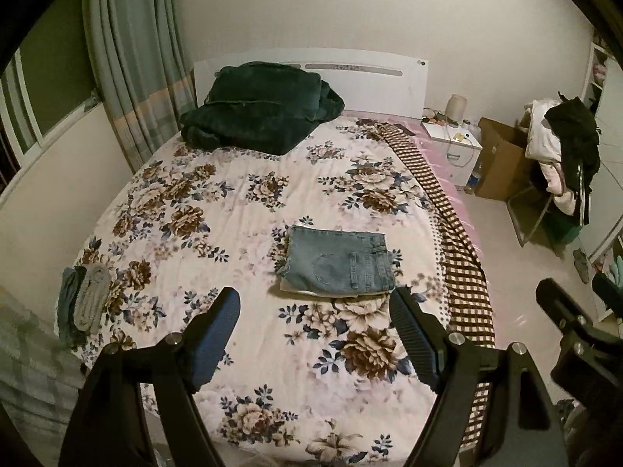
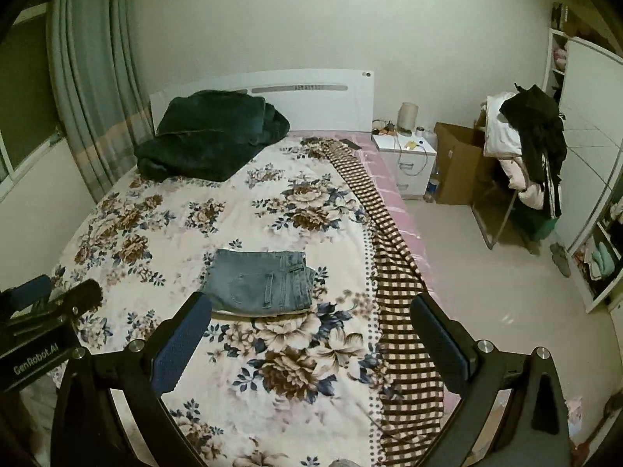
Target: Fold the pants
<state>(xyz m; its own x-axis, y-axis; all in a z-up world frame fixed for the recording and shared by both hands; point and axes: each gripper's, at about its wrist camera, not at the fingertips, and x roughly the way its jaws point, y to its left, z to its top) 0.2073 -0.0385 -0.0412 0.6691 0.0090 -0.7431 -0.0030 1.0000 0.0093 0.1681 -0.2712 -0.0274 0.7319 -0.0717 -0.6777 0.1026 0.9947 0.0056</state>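
Ahead of the left gripper point(image 1: 315, 307), between its fingertips, the folded pants point(image 1: 339, 262) are faded blue denim, matt and coarse, seams stitched. Under them, the bed cover point(image 1: 218, 202) is soft printed cotton, lightly wrinkled. Beyond the right fingertip, a checked woven blanket point(image 1: 459, 249) drapes over glossy pink sheeting. The fingers point(image 1: 409, 330) carry ribbed rubbery pads on matt black plastic, with shiny metal pins at the joints. Far past the tips, a plush dark-green blanket point(image 1: 257, 113) looks velvety against a smooth white headboard point(image 1: 370, 78). From the right gripper point(image 2: 311, 317), a brown cardboard box point(image 2: 455, 163) sits far off, dull and papery.
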